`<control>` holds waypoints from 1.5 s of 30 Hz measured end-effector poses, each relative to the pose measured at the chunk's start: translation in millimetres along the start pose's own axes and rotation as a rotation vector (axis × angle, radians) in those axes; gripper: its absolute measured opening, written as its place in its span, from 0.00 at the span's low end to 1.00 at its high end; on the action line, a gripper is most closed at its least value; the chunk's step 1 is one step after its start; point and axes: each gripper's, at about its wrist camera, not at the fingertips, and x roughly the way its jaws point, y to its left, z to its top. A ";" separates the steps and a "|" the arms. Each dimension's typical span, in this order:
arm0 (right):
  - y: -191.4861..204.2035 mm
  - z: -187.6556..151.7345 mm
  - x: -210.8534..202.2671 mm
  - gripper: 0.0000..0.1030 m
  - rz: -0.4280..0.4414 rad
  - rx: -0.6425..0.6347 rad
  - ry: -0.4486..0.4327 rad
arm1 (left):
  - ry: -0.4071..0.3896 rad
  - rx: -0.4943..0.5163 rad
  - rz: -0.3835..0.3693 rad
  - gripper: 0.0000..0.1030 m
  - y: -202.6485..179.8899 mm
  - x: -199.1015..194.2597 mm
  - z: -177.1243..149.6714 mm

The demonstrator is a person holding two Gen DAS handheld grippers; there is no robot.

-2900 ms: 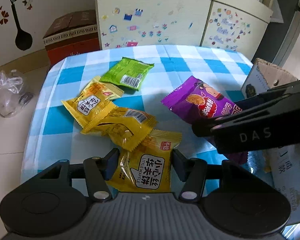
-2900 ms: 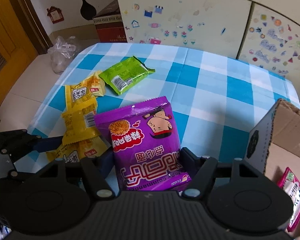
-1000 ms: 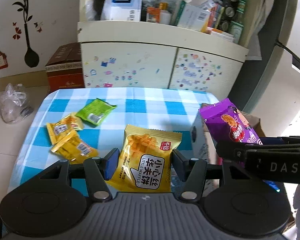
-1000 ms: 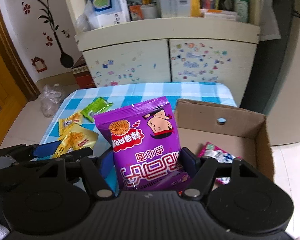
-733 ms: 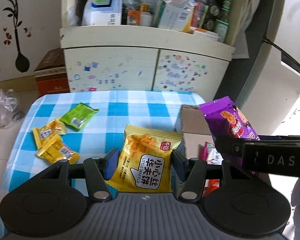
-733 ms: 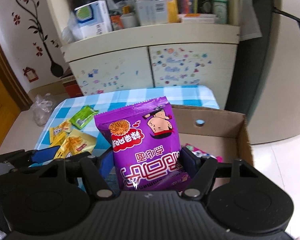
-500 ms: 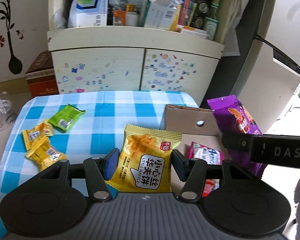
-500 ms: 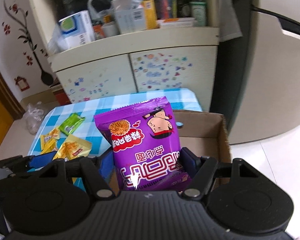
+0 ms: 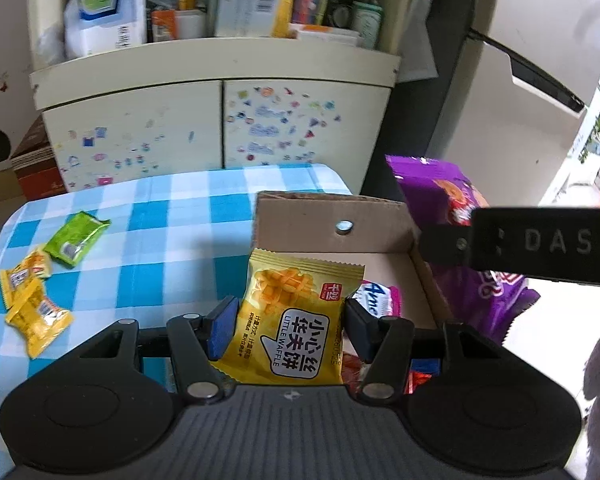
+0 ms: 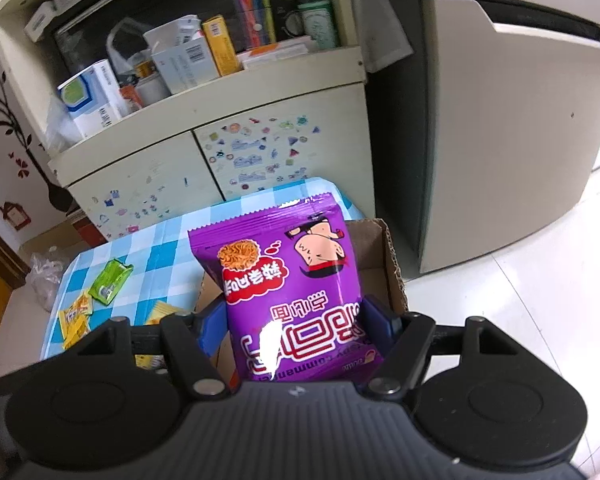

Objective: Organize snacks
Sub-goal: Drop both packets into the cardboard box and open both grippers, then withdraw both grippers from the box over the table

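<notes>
Left wrist view: the left gripper (image 9: 290, 322) is pinching a yellow waffle packet (image 9: 296, 320) upright, right over the cardboard box (image 9: 340, 226) at the checkered table's (image 9: 160, 240) edge, with a green packet (image 9: 75, 238) lying further left. Right wrist view: the right gripper (image 10: 296, 326) is clamped on a purple snack bag (image 10: 288, 288), held above that same box (image 10: 392, 264).

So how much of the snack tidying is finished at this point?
Partly done: the cardboard box already holds a pink packet. In hand: the left gripper grips a yellow waffle pack, the right gripper a purple snack bag. Left: a green packet and small yellow packets on the table.
</notes>
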 end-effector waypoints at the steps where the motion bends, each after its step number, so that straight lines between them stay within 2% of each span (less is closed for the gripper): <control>1: -1.3 0.6 1.2 0.69 0.000 0.009 0.002 | 0.002 0.006 -0.002 0.61 -3.2 3.0 0.6; 7: -7.0 4.9 10.9 0.70 -0.019 0.062 0.015 | 0.017 0.032 0.016 0.64 -13.5 18.1 3.6; 9: -9.5 6.8 13.6 0.70 -0.001 0.088 0.018 | 0.013 0.050 0.025 0.78 -14.7 19.2 4.4; 11: -11.0 7.7 13.9 0.76 0.025 0.116 0.019 | 0.008 0.052 0.030 0.86 -13.4 18.4 5.6; 13: -11.0 8.2 12.4 0.81 0.028 0.126 0.010 | 0.006 0.052 0.016 0.86 -10.9 16.2 7.1; 17: -8.4 8.9 9.2 0.81 0.039 0.125 -0.018 | -0.017 0.062 0.021 0.90 -5.4 7.5 9.7; 22: 2.4 6.5 6.2 0.81 0.054 0.076 -0.042 | -0.023 -0.012 -0.048 0.90 21.5 -6.2 15.8; 28: 18.4 -0.1 6.9 0.82 0.088 0.041 -0.044 | -0.062 0.019 0.013 0.93 53.9 -21.1 16.2; 34: 36.7 -7.7 10.2 0.82 0.083 -0.014 -0.025 | -0.041 -0.008 0.048 0.95 91.5 -24.4 4.7; 42: 64.0 -29.6 5.3 0.82 0.179 -0.040 0.007 | 0.032 0.019 0.061 0.95 123.8 -15.1 -26.0; 45: 82.7 -39.2 6.4 0.82 0.216 -0.087 0.002 | 0.056 -0.005 0.059 0.95 140.9 -15.7 -33.4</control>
